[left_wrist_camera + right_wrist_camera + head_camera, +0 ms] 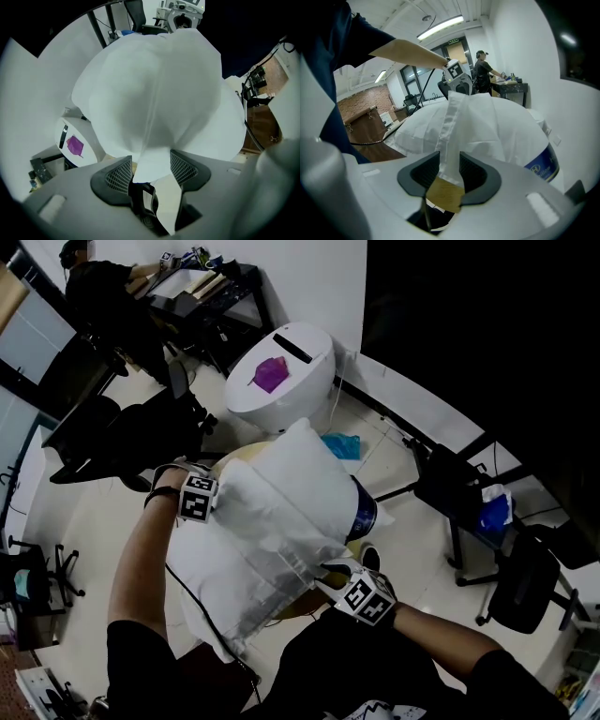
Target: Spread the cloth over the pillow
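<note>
Left gripper [150, 166] and right gripper [450, 168] both gape, thin white cloth [281, 512] loose between the jaws; I'd back out gently, not dragging it off the plump white pillow [197, 559]

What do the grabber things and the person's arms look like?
The left gripper and the right gripper match. Each has a light grey plastic body and two black jaws with meshy pads. Each also carries a white cube printed with black square markers. The person wears black short sleeves and a dark wristband on the left wrist.
</note>
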Demonstrator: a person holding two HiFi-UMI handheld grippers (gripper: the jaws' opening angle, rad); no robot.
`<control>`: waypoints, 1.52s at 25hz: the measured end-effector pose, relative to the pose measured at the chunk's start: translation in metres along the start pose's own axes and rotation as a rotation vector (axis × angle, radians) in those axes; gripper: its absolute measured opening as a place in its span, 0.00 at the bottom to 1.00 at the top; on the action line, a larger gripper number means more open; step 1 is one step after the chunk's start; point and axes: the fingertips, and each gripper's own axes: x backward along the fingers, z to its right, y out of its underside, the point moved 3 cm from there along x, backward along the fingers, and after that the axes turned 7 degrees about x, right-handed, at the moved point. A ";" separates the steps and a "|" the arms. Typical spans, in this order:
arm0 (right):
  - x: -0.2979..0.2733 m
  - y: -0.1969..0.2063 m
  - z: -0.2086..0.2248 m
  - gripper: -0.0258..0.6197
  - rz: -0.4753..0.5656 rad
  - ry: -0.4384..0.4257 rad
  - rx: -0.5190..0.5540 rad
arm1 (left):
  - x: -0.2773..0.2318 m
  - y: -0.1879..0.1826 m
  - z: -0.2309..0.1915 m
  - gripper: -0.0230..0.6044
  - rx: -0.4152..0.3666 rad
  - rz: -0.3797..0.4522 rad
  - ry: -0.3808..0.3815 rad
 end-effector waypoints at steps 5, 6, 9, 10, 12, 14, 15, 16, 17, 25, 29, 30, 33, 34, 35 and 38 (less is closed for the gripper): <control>-0.003 -0.007 0.004 0.26 0.008 0.010 0.007 | -0.008 -0.006 0.008 0.31 -0.041 -0.018 0.083; -0.004 -0.008 0.004 0.26 0.010 0.010 0.009 | -0.009 -0.005 0.009 0.28 -0.037 -0.015 0.092; -0.005 -0.009 0.001 0.26 0.007 0.006 0.020 | -0.006 -0.002 0.009 0.16 -0.012 0.000 0.068; -0.006 -0.008 0.000 0.26 0.001 0.003 0.024 | -0.003 -0.001 0.009 0.12 -0.001 0.008 0.053; -0.008 -0.007 -0.003 0.26 -0.016 -0.006 0.028 | 0.002 0.002 0.010 0.07 0.018 0.024 0.023; -0.010 -0.005 -0.007 0.26 -0.030 -0.014 0.029 | 0.005 0.003 0.013 0.05 0.024 0.037 0.000; -0.011 -0.005 -0.008 0.26 -0.035 -0.015 0.030 | 0.006 0.004 0.015 0.04 0.025 0.041 -0.010; -0.012 -0.005 -0.008 0.26 -0.038 -0.015 0.033 | 0.007 0.005 0.017 0.04 0.027 0.046 -0.020; -0.012 -0.005 -0.009 0.26 -0.040 -0.014 0.036 | 0.009 0.006 0.018 0.04 0.029 0.050 -0.033; -0.005 -0.001 -0.002 0.26 -0.040 0.036 0.026 | 0.035 0.014 0.028 0.04 0.059 0.051 -0.124; -0.011 -0.003 -0.011 0.26 -0.026 0.007 -0.001 | 0.037 0.017 0.037 0.04 0.083 0.051 -0.123; -0.015 -0.001 -0.011 0.26 -0.027 0.004 -0.022 | 0.037 0.017 0.039 0.04 0.087 0.050 -0.122; -0.024 0.004 -0.003 0.26 -0.040 0.009 -0.078 | 0.037 0.017 0.042 0.04 0.093 0.043 -0.122; -0.026 0.005 -0.002 0.26 -0.042 0.008 -0.096 | 0.036 0.017 0.042 0.04 0.095 0.043 -0.127; -0.028 0.005 -0.001 0.26 -0.041 0.007 -0.110 | 0.037 0.017 0.043 0.04 0.096 0.041 -0.125; -0.023 0.001 -0.001 0.16 -0.019 0.020 -0.106 | 0.042 0.017 0.047 0.04 0.100 0.032 -0.121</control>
